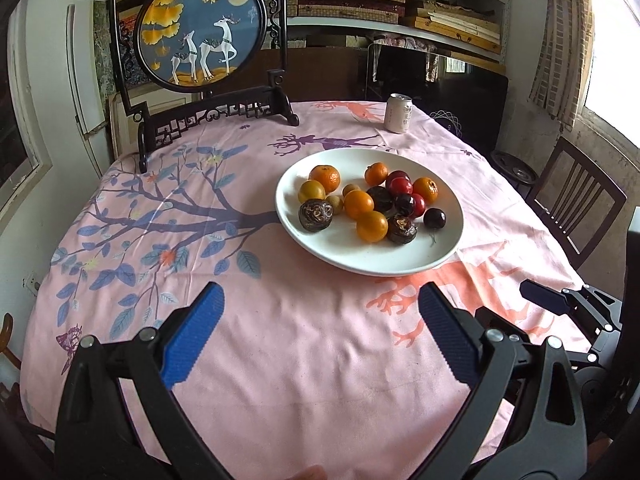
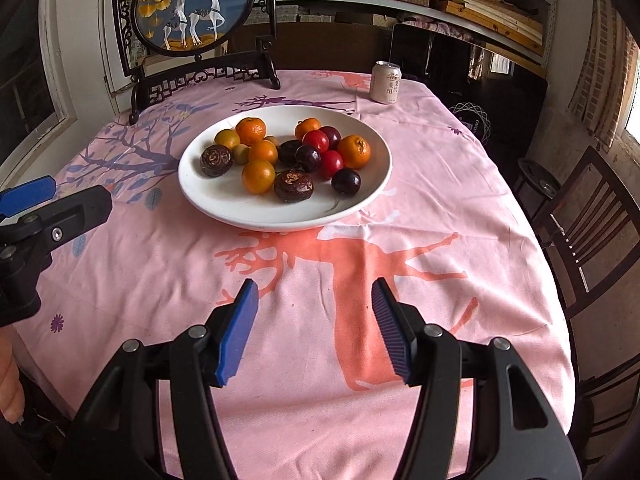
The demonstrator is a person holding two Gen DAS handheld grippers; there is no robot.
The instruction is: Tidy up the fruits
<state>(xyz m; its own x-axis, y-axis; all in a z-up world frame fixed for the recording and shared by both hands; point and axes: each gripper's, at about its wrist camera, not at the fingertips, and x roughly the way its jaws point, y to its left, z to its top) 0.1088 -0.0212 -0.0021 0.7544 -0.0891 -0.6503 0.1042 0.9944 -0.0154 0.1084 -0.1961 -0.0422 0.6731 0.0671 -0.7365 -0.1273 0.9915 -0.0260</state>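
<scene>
**Both tongs spread and empty, short of the fruit plate**

The left gripper (image 1: 318, 298) is held low over the pink tablecloth (image 1: 304, 352), its two blue-padded fingers (image 1: 198, 332) spread wide with only cloth between them. It points forward and slightly right toward the plate, tips well short of the rim. The right gripper (image 2: 314, 296) hangs in the same manner just alongside, jaws parted a little less widely, nothing between them, aimed across the coral tree print at the plate's near edge. From the right wrist view the left gripper's tip pokes in at the left border; from the left wrist view the right one's blue tip shows at the right border, so the two sit side by side, apart.

Ahead of both lies the white plate (image 2: 224, 200), flat on the cloth, carrying all the fruit: several orange mandarins (image 2: 258, 176), some red and dark plums (image 2: 346, 181), a few wrinkled dark brown fruits (image 2: 293, 186) and a couple of small yellowish ones. They cluster in the middle, many touching.

Beyond the plate a pale drink can (image 2: 385, 82) stands upright near the far edge, and a round deer picture in a dark carved stand (image 1: 200, 28) sits at the far left. A dark wooden chair (image 2: 588, 216) stands to the right of the table.
</scene>
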